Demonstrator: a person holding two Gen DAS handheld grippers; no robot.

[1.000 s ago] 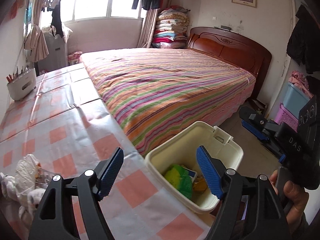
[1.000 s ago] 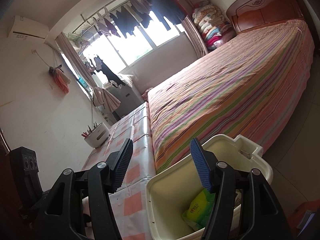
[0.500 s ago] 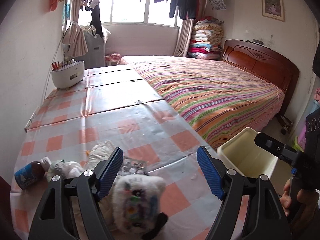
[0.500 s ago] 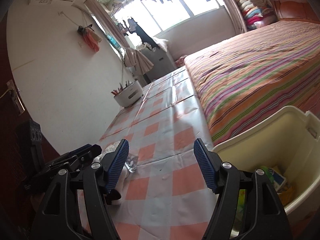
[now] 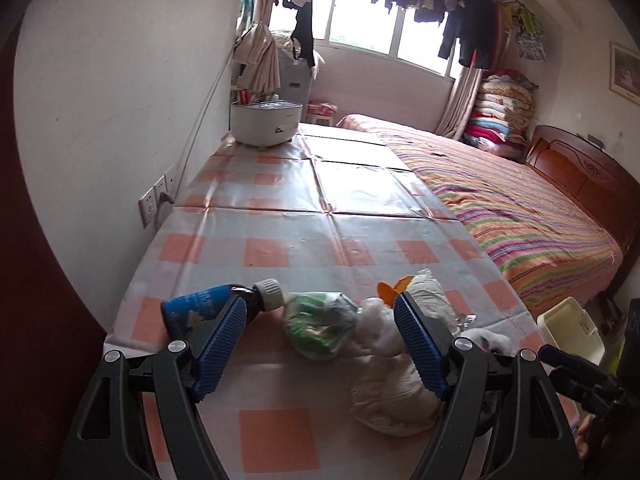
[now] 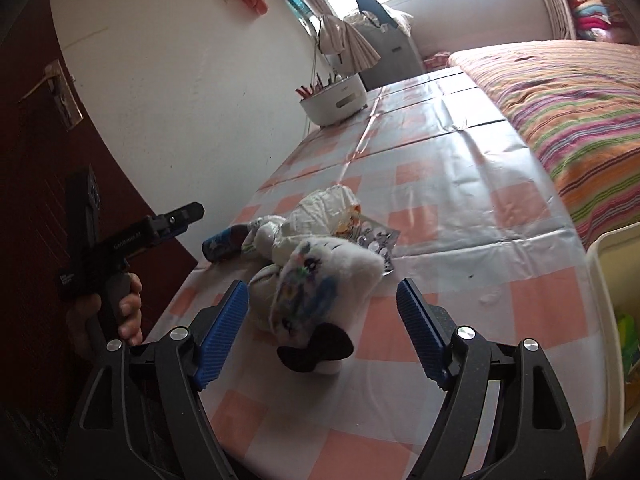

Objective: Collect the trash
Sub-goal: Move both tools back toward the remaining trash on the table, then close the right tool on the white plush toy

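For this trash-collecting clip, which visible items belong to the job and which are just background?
Job items:
- brown bottle lying on its side
- green-filled clear bag
- crumpled white bags
- blister pack
- cream bin beside the table
- left gripper and right gripper, both open

Background:
- white utensil holder
- striped bed
- plush toy, unclear whether trash

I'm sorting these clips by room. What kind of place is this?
Most likely a lived-in bedroom: a bed with a striped cover and wooden headboard, folded quilts stacked in the corner, and laundry hanging by the window.
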